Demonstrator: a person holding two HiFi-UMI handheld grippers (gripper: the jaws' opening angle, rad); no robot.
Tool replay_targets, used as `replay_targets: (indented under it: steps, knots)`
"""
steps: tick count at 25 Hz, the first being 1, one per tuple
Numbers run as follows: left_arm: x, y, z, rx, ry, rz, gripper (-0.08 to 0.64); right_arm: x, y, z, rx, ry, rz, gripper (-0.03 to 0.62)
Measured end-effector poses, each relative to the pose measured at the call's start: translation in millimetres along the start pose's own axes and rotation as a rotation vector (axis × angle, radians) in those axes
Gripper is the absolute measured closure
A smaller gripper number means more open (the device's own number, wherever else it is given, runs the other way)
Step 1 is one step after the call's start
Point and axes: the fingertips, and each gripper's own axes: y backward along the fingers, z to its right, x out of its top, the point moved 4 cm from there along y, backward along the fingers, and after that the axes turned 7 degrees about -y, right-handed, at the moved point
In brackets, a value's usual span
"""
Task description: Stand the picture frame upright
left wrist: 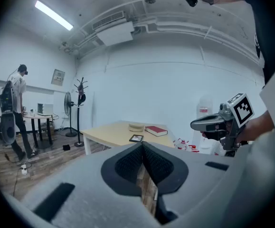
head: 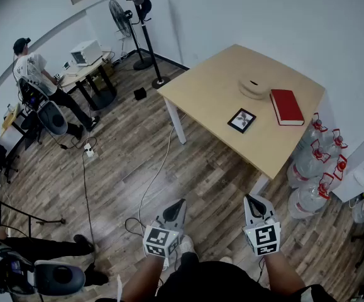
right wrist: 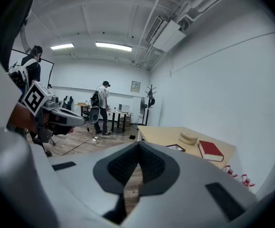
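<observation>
frame: picture frame (head: 241,120) lies flat on the table (head: 213,87), near its front edge | grippers: left gripper (head: 180,202) and right gripper (head: 251,199), jaws together, nothing held, well short of the table | relation: frame almost straight ahead of the right gripper, the nearer one

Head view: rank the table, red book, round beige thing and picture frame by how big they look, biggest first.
1. table
2. red book, only slightly ahead of the next
3. round beige object
4. picture frame, clearly the smallest
</observation>
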Motion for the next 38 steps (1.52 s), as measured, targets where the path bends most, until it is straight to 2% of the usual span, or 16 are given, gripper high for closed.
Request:
replay_targets:
  steps: [7,12,17,22,27,30,34,38]
  knots:
    - [5,15,1,0.008,0.004,-0.001,0.555,8,9,-13,0.028,0.014,0.005,0.583]
    - [3,15,-19,-0.002,0.004,-0.010,0.555,15,-12,-28,0.062,-0.031,0.027,0.583]
    - [-4,13,-55,-0.014,0.002,-0.011,0.555,26,-45,-53,0.091,-0.016,0.076,0.583]
    - [-5,2,-105,-0.025,0.016,-0.004,0.555,42,-94,-71,0.083,-0.039,0.067,0.583]
    - [-7,0,-155,-0.038,0.020,0.008,0.555,54,-135,-90,0.123,-0.178,0.088,0.583]
    - [-7,5,-183,-0.016,0.029,0.017,0.555,60,-152,-103,0.121,-0.232,0.100,0.583]
    - [-6,-1,-212,0.018,0.040,0.034,0.555,60,-169,-112,0.122,-0.229,0.084,0.583]
    - [-4,-16,-225,0.012,0.035,0.037,0.555,63,-187,-107,0.125,-0.217,0.077,0.583]
